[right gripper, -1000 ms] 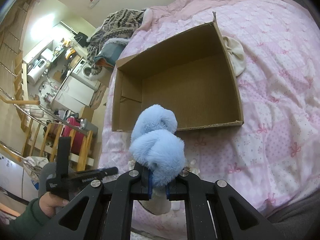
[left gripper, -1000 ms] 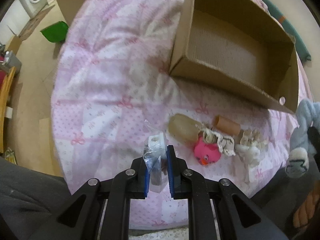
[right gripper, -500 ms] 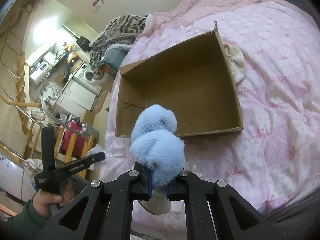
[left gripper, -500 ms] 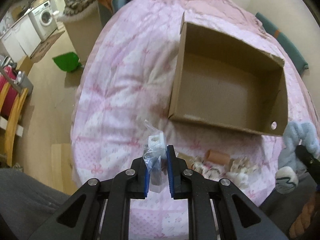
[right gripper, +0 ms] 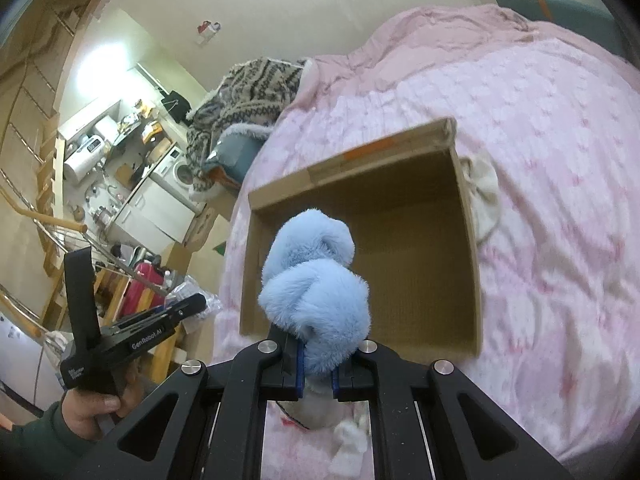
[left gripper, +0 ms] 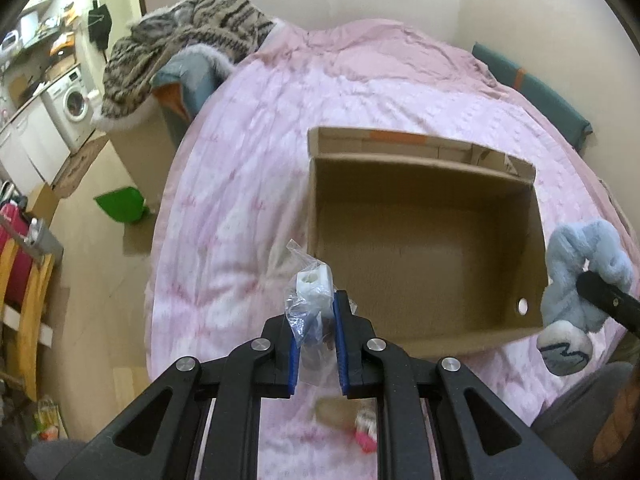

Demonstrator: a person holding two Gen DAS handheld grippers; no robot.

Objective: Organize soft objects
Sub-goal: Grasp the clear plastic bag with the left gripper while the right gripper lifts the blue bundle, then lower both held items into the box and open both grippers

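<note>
An open cardboard box sits on the pink quilt, its floor bare as far as both views show. The left gripper is clamped on a clear plastic bag holding a white foam block; the bag stands just off the box's near left corner, above the quilt rather than over the opening. The right gripper is clamped on a light blue plush toy, whose fluffy body rises above the fingers and hangs over the box's near edge. In the left wrist view the same toy shows just outside the box's right wall, a white striped foot at its lower end. On the quilt nearer than the box lie a small pink thing and a pale brown one beside it, too blurred to name. A cream cloth lies touching the box's right wall. Beyond the box's far left corner, a striped knitted blanket is heaped off the bed.
</note>
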